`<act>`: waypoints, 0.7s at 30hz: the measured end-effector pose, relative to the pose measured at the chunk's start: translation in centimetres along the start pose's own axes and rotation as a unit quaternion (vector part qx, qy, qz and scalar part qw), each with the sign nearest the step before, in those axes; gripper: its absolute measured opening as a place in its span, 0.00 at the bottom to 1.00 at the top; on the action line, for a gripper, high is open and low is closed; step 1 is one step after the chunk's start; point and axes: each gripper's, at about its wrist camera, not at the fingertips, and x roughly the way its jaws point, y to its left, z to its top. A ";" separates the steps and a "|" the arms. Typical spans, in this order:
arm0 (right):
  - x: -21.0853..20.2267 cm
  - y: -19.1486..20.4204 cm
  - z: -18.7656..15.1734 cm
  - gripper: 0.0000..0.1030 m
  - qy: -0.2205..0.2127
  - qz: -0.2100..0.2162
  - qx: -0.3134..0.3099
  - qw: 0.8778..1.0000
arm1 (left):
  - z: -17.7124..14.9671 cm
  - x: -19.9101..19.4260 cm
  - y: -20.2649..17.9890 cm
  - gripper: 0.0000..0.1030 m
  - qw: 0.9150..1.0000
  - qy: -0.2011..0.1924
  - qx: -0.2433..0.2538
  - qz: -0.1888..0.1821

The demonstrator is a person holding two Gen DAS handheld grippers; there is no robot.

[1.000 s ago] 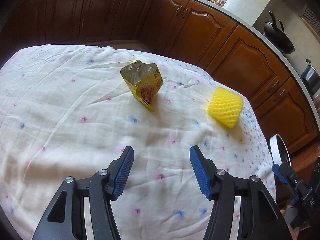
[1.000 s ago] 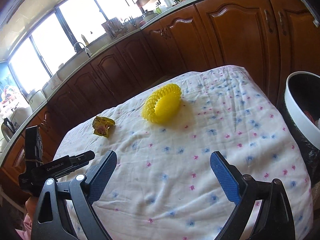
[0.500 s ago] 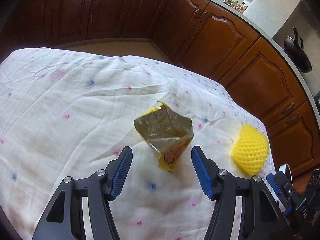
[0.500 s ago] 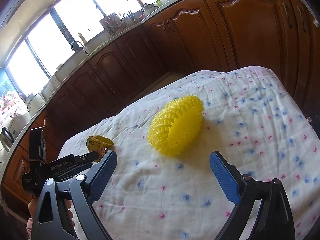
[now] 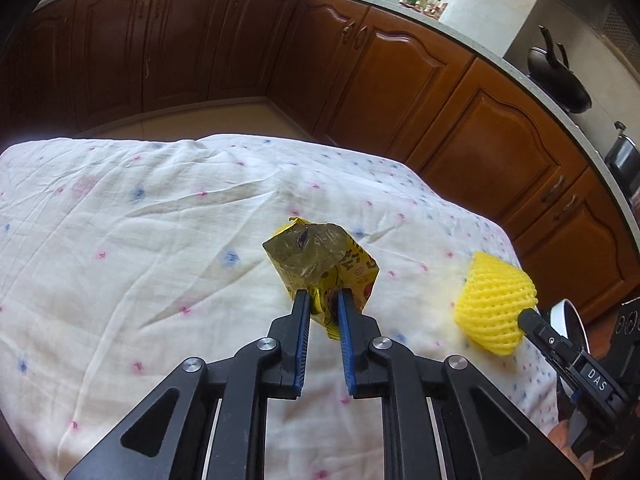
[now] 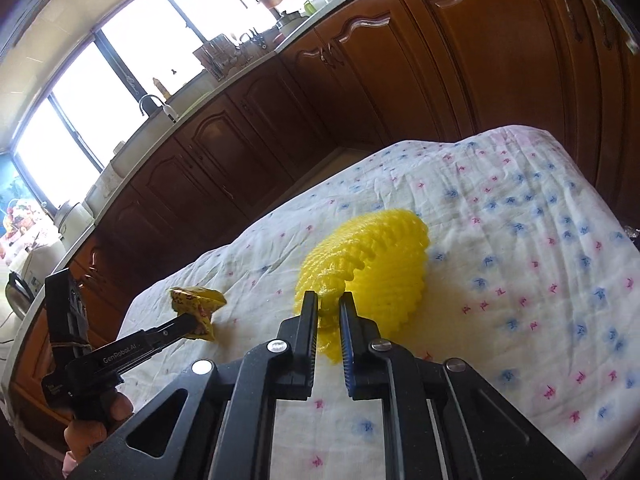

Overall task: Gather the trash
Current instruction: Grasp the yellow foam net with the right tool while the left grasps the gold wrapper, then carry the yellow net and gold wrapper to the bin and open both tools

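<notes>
A crumpled yellow snack wrapper (image 5: 320,260) stands on the flowered tablecloth (image 5: 120,240). My left gripper (image 5: 323,294) is closing, and its blue pads press on the wrapper's lower edge. To the right lies a yellow foam fruit net (image 5: 494,300). In the right wrist view my right gripper (image 6: 330,298) is closing too, with the near rim of the foam net (image 6: 372,264) pinched between its pads. That view also shows the wrapper (image 6: 196,300) at the left, with the left gripper (image 6: 192,322) on it and a hand on the handle.
A white-rimmed bin (image 5: 568,316) sits below the table's right edge. Brown kitchen cabinets (image 5: 400,80) run around the far side, with a black pan (image 5: 560,80) on the counter. The cloth's edges drop off at the far and right sides.
Both grippers moved forward over their items and went from wide open to shut, the left on the wrapper and the right on the foam net.
</notes>
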 end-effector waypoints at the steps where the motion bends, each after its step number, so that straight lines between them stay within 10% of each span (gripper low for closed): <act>1: -0.9 0.1 -0.1 0.10 -0.005 0.002 -0.004 1.000 | -0.3 -0.5 -0.7 0.11 1.000 0.000 0.007 -0.006; 21: -17.9 -7.3 -5.8 0.10 -0.075 -0.027 0.044 0.996 | -8.7 -4.5 -15.6 0.07 0.977 0.051 0.148 -0.148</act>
